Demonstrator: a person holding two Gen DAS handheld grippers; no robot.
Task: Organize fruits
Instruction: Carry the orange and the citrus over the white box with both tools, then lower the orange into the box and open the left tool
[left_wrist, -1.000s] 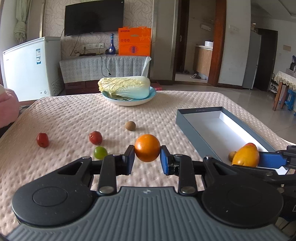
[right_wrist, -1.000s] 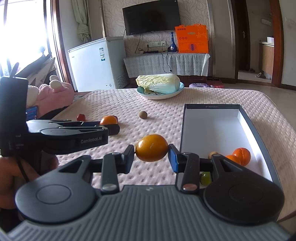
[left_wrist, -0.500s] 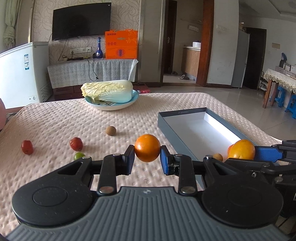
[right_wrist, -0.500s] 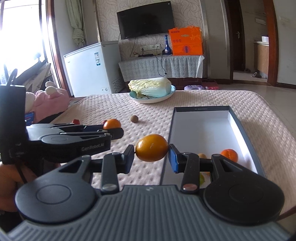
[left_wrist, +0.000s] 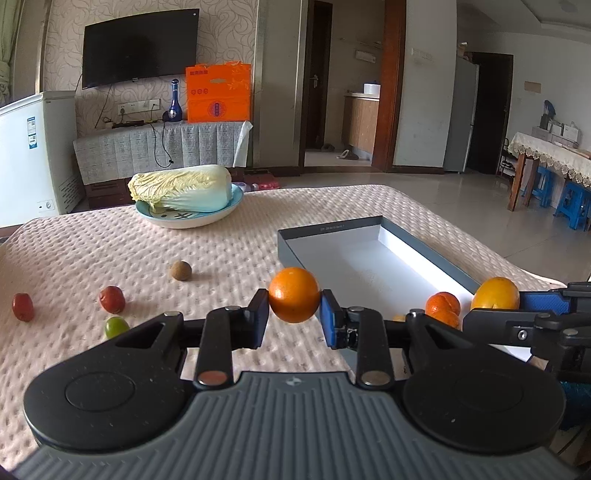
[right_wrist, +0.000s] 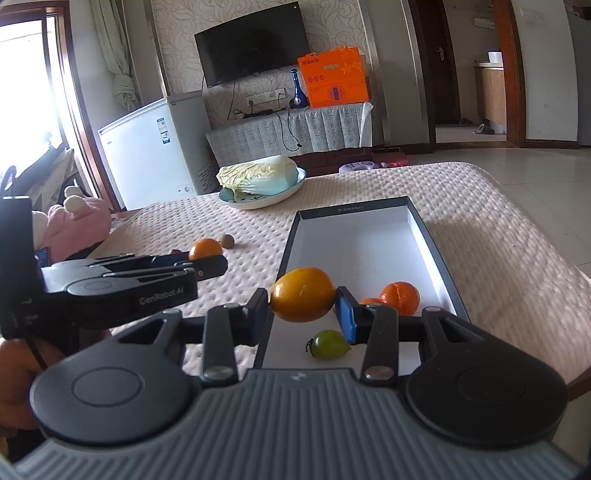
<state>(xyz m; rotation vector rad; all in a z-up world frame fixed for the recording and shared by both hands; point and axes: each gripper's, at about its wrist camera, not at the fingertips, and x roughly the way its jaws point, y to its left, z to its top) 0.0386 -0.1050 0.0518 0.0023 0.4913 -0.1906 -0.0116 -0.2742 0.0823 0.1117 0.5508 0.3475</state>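
My left gripper (left_wrist: 294, 318) jaws pinch the orange (left_wrist: 294, 294) squarely between them; my right gripper (right_wrist: 303, 312) jaws clamp a yellow-orange fruit (right_wrist: 303, 294) over the box (right_wrist: 436, 236).

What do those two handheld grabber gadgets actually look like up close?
Both are matte black plastic. The left gripper and the right gripper each have a ribbed grey body, two round black discs and linkage bars with metal pivots. One jaw pad is black, the other blue. Seen from the right wrist view, the left one's side reads "GenRobot.AI", with a thin black cable near the bare hand.
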